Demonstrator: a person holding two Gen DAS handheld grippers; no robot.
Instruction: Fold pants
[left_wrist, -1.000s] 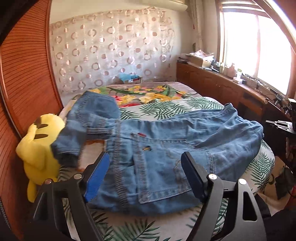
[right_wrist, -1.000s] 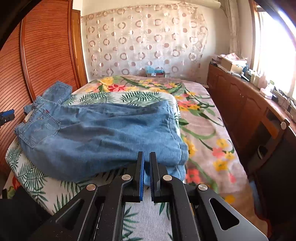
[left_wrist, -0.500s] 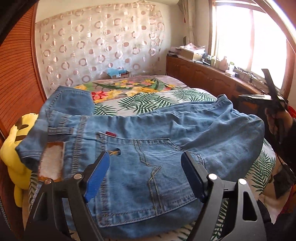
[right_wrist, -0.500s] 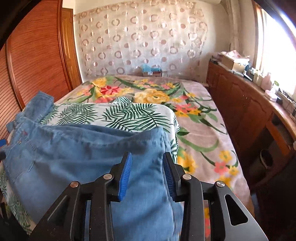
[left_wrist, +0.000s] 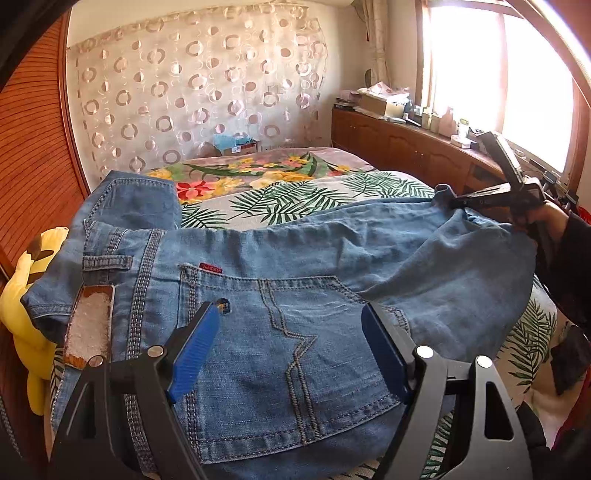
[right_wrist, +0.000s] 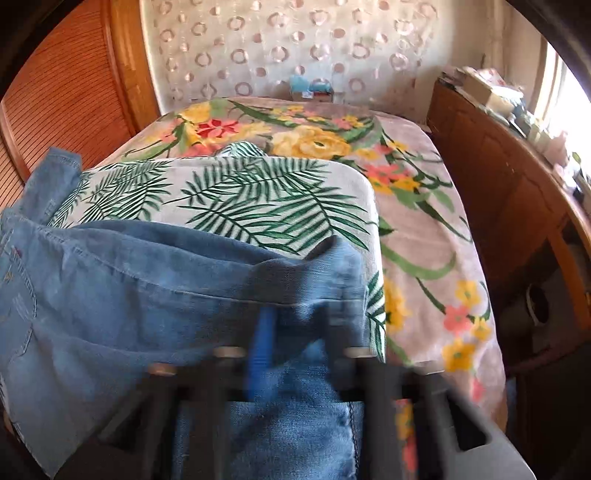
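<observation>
blue denim pants (left_wrist: 295, 280), palm-leaf bedspread (left_wrist: 295, 195)

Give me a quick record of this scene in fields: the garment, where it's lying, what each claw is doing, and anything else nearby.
garment: blue jeans, back pocket up
surface: bed with palm-leaf sheet over a floral blanket
left claw: open, over the back pocket, not gripping
right claw: has just been closing, now shut on the jeans' leg end
nearby: yellow plush toy beside the waistband
task stage: fold not yet made
</observation>
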